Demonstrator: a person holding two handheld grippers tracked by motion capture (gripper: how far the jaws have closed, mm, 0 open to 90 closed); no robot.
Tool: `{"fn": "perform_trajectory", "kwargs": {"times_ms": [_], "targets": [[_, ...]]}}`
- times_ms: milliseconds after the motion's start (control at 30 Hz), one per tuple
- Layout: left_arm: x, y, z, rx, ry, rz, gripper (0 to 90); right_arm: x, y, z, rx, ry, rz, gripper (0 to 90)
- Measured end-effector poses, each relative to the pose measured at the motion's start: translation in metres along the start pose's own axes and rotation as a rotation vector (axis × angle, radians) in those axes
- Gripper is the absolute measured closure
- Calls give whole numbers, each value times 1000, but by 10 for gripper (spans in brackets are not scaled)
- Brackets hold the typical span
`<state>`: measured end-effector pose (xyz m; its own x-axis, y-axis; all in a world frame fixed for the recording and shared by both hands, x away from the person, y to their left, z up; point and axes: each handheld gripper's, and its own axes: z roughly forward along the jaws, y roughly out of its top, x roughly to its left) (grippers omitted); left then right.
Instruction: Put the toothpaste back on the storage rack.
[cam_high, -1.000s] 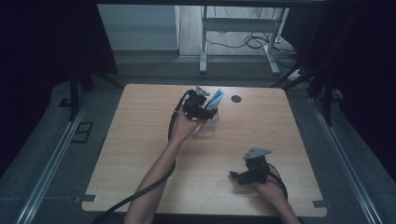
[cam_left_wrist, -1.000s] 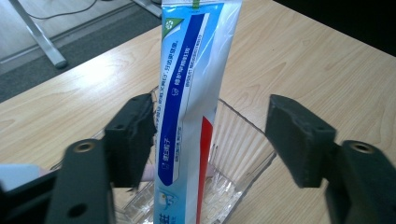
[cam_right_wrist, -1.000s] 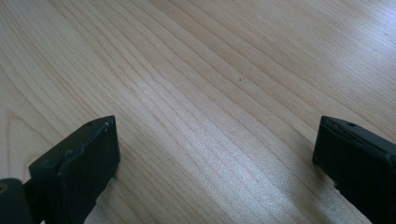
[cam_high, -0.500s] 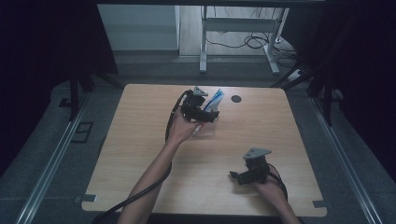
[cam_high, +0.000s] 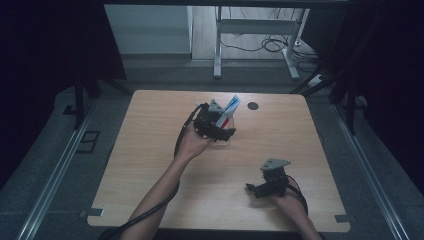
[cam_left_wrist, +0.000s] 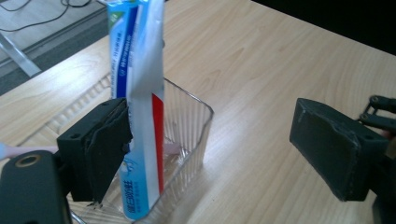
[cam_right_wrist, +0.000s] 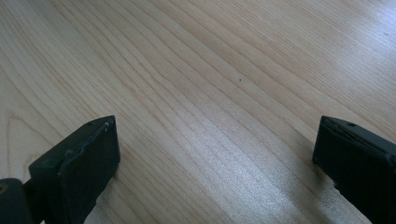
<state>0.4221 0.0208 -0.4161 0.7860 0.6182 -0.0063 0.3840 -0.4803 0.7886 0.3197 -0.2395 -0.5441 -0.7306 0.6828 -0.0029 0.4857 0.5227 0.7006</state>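
High view: left gripper (cam_high: 220, 131) sits just past table (cam_high: 150, 150) centre, toward 12 o'clock, at the clear box (cam_high: 226, 135). Tube (cam_high: 227, 112) stands tilted in the box, top leaning to 1 o'clock. Jaws have just been opening. A dark round spot (cam_high: 253, 105) lies on the table at 2 o'clock from the tube, apart from it. Right gripper (cam_high: 260, 189) rests low on the table at 5 o'clock, well apart from the box, with the hand (cam_high: 292, 202) behind it. Left forearm runs in from 6 o'clock.

Left gripper view: jaws wide apart. Tube (cam_left_wrist: 140, 116) is upright in the box (cam_left_wrist: 196, 135), blue-white with a red stripe, bottom end down inside. Left-side finger (cam_left_wrist: 100, 149) is just beside the tube at 9 o'clock; touching or not, cannot tell. Right-side finger (cam_left_wrist: 334, 144) is far off at 3 o'clock with bare table (cam_left_wrist: 280, 70) between it and the tube. No squeeze on the tube. A pale pink thing lies low in the box, too unclear to name.

Right gripper view: jaws spread wide, fingers (cam_right_wrist: 77, 165) at 8 and 4 o'clock, bare wood (cam_right_wrist: 210, 93) between them, holding none of it.
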Motion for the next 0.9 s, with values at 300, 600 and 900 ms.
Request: {"fn": "perform_trajectory", "kwargs": {"times_ms": [300,600,900], "targets": [[-6,-11,-4,6,-27,-4,114,0,0,0,1,0,1,2],[-8,-21,-13,-25,-42,-12,104,0,0,0,0,0,-1,2],[-12,-27,-19,-23,-42,2,106,0,0,0,-1,-1,0,2]]}}
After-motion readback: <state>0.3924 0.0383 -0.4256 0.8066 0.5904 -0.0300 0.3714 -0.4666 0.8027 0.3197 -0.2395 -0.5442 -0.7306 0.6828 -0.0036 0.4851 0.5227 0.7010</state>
